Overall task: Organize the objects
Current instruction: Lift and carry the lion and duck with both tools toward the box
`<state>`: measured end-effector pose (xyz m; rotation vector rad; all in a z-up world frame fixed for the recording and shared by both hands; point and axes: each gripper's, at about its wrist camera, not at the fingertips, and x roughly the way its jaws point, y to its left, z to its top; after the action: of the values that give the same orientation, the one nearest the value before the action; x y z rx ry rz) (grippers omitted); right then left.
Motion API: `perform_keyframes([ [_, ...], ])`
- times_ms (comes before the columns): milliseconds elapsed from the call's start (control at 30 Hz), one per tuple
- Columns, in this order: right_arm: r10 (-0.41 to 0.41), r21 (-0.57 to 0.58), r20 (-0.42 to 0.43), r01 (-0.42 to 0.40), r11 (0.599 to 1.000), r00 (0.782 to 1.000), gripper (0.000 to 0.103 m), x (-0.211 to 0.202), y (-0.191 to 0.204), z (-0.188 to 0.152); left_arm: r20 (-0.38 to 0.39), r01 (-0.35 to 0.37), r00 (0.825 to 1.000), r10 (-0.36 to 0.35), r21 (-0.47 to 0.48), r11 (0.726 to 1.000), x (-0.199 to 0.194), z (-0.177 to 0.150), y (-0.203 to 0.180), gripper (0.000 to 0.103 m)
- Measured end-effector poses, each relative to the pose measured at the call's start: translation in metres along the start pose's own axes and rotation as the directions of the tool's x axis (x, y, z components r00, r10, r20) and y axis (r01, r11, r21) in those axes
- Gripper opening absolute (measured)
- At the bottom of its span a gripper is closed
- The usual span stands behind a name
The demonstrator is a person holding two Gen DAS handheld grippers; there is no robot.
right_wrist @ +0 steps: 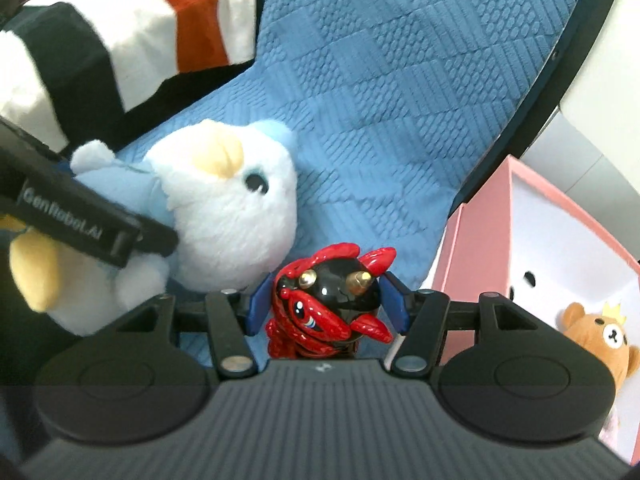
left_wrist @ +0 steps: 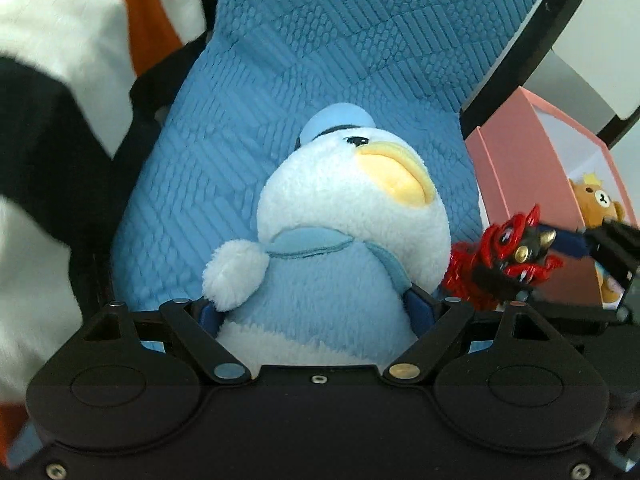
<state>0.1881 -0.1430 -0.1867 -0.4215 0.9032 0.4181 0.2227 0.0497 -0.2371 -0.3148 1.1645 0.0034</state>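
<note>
My left gripper (left_wrist: 320, 312) is shut on a light blue and white plush penguin (left_wrist: 340, 232) with a yellow beak; the penguin also shows in the right wrist view (right_wrist: 224, 216), held by the left gripper (right_wrist: 132, 236). My right gripper (right_wrist: 326, 304) is shut on a red and black toy figure (right_wrist: 328, 304) with gold horns. That figure also shows in the left wrist view (left_wrist: 504, 256), just right of the penguin. Both toys are held over a blue quilted cushion (left_wrist: 320, 60).
A pink box (right_wrist: 480, 248) with a white inside stands at the right and holds a brown bear plush (right_wrist: 600, 336). A red, white and black striped blanket (right_wrist: 120, 32) lies at the upper left. A black curved frame (left_wrist: 532, 40) edges the cushion.
</note>
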Motion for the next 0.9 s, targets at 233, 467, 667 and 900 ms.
perform_keyframes([
  [233, 0.033, 0.033, -0.002, -0.033, 0.999, 0.999, 0.061, 0.003, 0.01, -0.015, -0.006, 0.029, 1.0, -0.03, -0.027, 0.999, 0.006, -0.011, 0.008, 0.089],
  [467, 0.063, 0.099, -0.002, -0.062, 0.993, 0.998, 0.062, 0.01, 0.014, -0.025, -0.023, 0.069, 0.997, -0.07, -0.026, 0.997, 0.016, -0.013, 0.013, 0.101],
  [667, 0.084, 0.177, 0.027, -0.087, 0.98, 0.996, 0.077, 0.008, 0.008, -0.031, -0.034, 0.105, 0.994, -0.106, -0.036, 0.994, 0.023, -0.011, 0.018, 0.102],
  [900, 0.101, 0.256, 0.042, -0.108, 0.961, 0.994, 0.082, 0.015, 0.005, -0.043, -0.036, 0.153, 0.987, -0.156, -0.082, 0.985, 0.027, -0.009, 0.028, 0.102],
])
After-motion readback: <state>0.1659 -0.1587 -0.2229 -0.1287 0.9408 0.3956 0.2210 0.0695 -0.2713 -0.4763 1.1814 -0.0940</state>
